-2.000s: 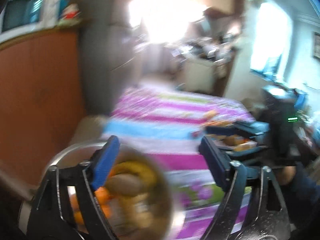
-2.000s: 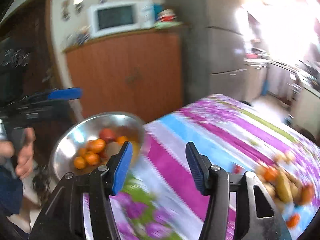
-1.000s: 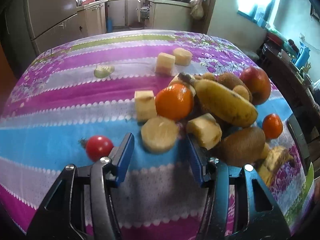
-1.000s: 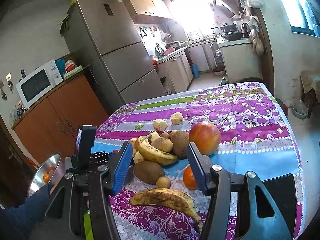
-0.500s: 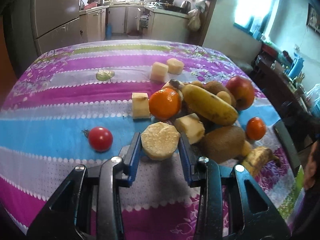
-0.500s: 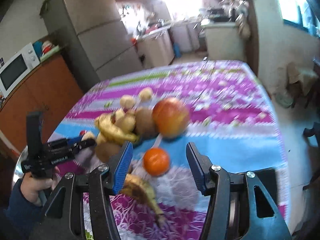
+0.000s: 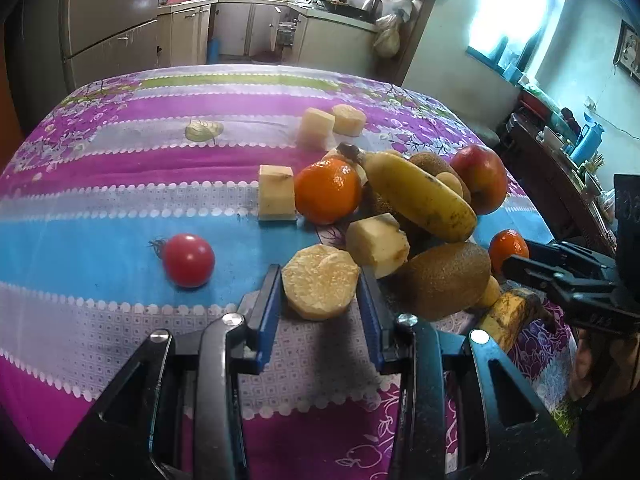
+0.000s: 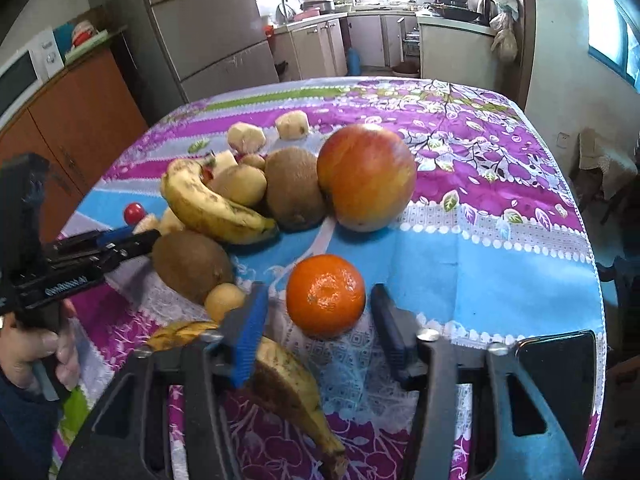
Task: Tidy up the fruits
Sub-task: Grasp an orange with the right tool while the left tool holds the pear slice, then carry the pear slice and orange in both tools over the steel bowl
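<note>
The left gripper [image 7: 320,284] has its jaws clamped on a pale round peeled fruit slice [image 7: 320,282] low over the purple-and-blue striped cloth surface [image 7: 100,216]. The right gripper [image 8: 318,320] holds wide jaws around a small orange tangerine [image 8: 326,295] resting on the cloth, not touching it.

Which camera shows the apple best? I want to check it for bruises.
The right wrist view: the apple stands large and unblocked on the tablecloth, beside a kiwi. In the left wrist view the apple is smaller, far off, and partly hidden behind the banana.
</note>
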